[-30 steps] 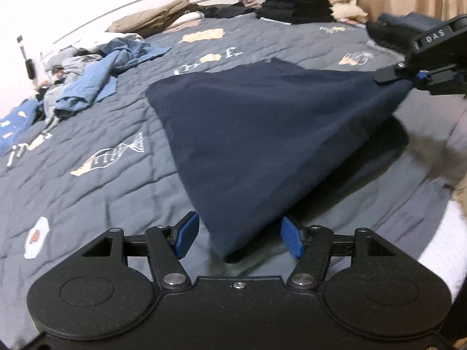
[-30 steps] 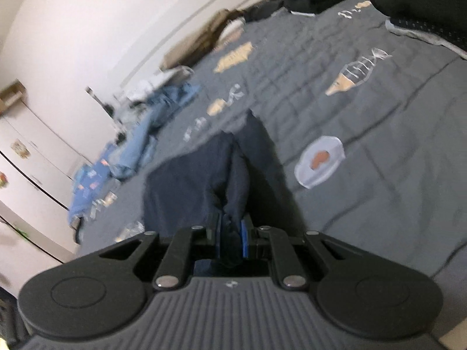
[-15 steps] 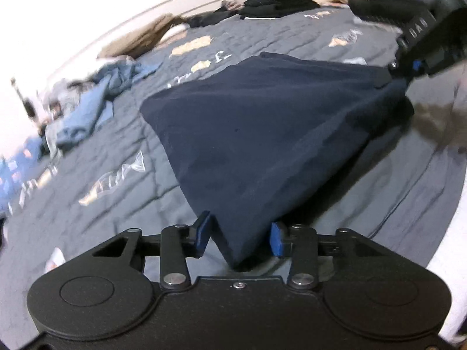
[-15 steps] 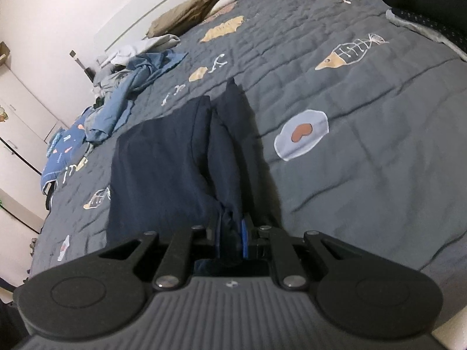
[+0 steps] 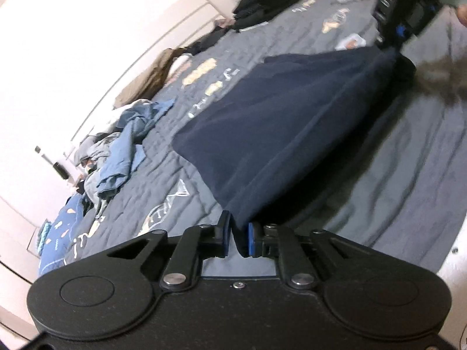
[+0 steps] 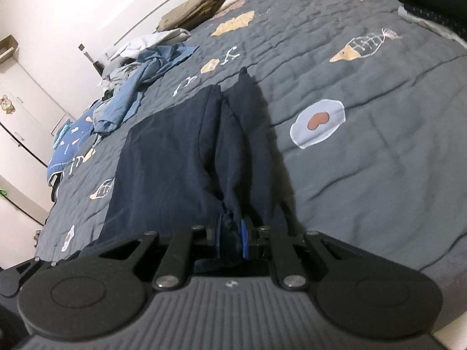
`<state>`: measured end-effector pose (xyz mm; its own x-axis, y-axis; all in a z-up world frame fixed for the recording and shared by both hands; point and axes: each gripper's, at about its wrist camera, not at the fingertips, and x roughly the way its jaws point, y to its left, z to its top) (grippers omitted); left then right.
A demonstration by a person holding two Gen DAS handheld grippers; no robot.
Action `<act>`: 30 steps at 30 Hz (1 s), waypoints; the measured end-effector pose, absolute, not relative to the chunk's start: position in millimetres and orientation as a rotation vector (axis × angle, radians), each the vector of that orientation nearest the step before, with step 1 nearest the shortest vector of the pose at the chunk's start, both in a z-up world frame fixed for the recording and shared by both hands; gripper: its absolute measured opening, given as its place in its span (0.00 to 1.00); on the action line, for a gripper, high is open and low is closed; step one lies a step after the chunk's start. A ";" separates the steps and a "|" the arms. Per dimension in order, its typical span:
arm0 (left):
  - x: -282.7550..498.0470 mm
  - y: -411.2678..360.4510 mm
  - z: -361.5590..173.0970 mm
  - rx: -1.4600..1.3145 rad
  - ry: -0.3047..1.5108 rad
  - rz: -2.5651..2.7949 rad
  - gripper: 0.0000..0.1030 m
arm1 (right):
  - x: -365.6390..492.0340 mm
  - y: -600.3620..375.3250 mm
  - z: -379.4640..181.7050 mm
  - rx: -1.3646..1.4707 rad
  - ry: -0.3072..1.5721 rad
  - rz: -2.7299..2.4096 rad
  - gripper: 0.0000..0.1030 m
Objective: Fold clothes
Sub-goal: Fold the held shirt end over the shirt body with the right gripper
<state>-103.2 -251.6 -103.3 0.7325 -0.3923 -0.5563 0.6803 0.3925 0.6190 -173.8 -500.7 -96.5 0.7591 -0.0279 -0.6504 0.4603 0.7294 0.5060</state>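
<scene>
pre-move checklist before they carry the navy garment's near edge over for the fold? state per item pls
1. Left gripper shut on the navy garment: ok, the corner sits between the blue pads.
2. Right gripper shut on the garment: ok, bunched cloth fills the jaws.
3. Near edge lifted off the quilt: ok, a shadow shows under it in the left wrist view.
4. Far edge lying flat: ok in the left wrist view.
5. Cloth smooth at the right gripper: not ok, it is gathered into ridges.
6. Fold path free: ok, the blue clothes pile lies apart, off to the side.
</scene>
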 end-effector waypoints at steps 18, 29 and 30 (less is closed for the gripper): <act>-111.4 -260.1 -130.5 1.112 0.327 -0.726 0.09 | -177.9 -509.3 -99.3 0.692 0.627 -0.375 0.11; -129.2 -224.5 -103.3 1.112 0.362 -0.754 0.07 | -190.0 -488.9 -93.0 0.679 0.645 -0.322 0.11; -130.1 -220.0 -100.0 1.112 0.378 -0.759 0.07 | -191.3 -486.9 -92.2 0.679 0.646 -0.317 0.09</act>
